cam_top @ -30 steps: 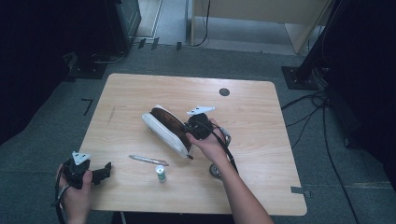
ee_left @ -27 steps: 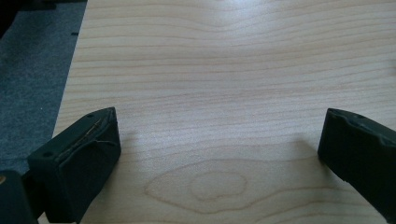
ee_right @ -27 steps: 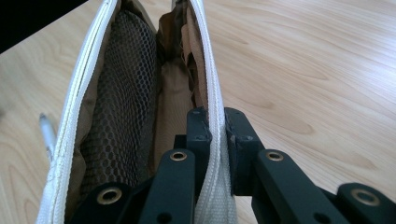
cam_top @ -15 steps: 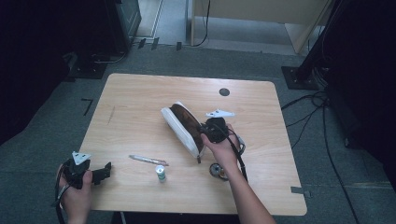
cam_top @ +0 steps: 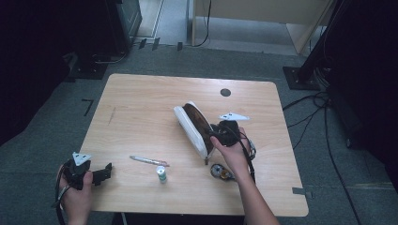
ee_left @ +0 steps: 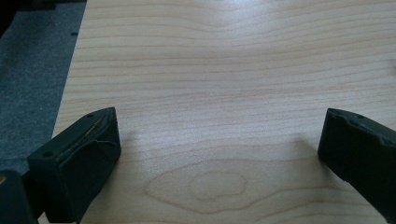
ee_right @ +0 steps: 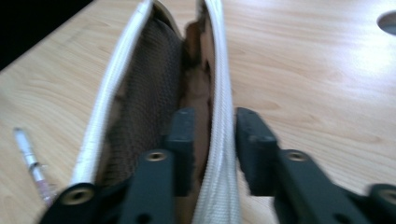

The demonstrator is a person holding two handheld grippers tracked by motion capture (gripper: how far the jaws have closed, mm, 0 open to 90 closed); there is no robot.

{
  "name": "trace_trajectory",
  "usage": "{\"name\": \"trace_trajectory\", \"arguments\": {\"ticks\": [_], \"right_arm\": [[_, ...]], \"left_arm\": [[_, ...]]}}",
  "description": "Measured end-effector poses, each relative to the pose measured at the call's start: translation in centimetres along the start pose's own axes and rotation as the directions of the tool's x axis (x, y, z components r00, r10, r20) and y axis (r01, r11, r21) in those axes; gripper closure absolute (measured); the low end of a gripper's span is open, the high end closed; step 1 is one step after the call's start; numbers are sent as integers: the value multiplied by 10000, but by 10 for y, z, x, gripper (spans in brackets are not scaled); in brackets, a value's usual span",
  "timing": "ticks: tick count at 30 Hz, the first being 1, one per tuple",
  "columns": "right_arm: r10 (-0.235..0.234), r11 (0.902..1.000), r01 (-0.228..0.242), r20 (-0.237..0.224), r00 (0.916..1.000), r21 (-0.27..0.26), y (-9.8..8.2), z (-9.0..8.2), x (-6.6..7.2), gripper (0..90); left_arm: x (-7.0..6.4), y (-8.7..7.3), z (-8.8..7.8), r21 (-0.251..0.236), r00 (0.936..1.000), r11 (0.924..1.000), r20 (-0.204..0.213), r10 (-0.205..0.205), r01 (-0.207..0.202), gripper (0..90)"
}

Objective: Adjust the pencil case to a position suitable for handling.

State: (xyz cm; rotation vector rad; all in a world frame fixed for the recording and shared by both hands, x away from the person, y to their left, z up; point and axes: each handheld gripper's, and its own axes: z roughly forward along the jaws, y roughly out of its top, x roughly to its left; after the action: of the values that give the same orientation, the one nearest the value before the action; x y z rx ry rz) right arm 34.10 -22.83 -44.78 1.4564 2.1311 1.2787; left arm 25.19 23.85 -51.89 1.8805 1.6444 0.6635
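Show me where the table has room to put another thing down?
Free: the far-left table top, between its back edge and the pouch. Also behind the pouch. Crowded: the near middle, with the pen, the small bottle and the right gripper.

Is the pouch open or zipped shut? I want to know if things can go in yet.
Open. In the right gripper view the pouch gapes between its white zipper edges, showing brown lining, and one jaw of the right gripper reaches inside.

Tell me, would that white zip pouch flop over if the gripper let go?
Probably: the pouch looks like soft fabric, standing open on edge. The right gripper straddles one zipped rim, its jaws just opening. Likely light, so a push would slide it.
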Motion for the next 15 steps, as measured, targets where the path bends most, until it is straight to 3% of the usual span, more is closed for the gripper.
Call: {"name": "trace_trajectory", "arguments": {"ticks": [2,7,8,15], "right_arm": [[-26,9998,22,-242,9997,-173,2,-6,1,536],[-255,9987,241,-301,9992,-456,4,-21,-1,428],[-282,9975,265,-245,9993,-661,4,-31,-4,384],[-534,9933,506,-242,9983,-1035,-4,-60,-11,339]], "left_arm": [[0,0,0,1,10000,10000,1,3,-3,0],[0,0,0,5,10000,10000,2,3,-3,0],[0,0,0,4,10000,10000,1,2,-2,0],[0,0,0,-3,10000,10000,3,-1,1,0]]}}
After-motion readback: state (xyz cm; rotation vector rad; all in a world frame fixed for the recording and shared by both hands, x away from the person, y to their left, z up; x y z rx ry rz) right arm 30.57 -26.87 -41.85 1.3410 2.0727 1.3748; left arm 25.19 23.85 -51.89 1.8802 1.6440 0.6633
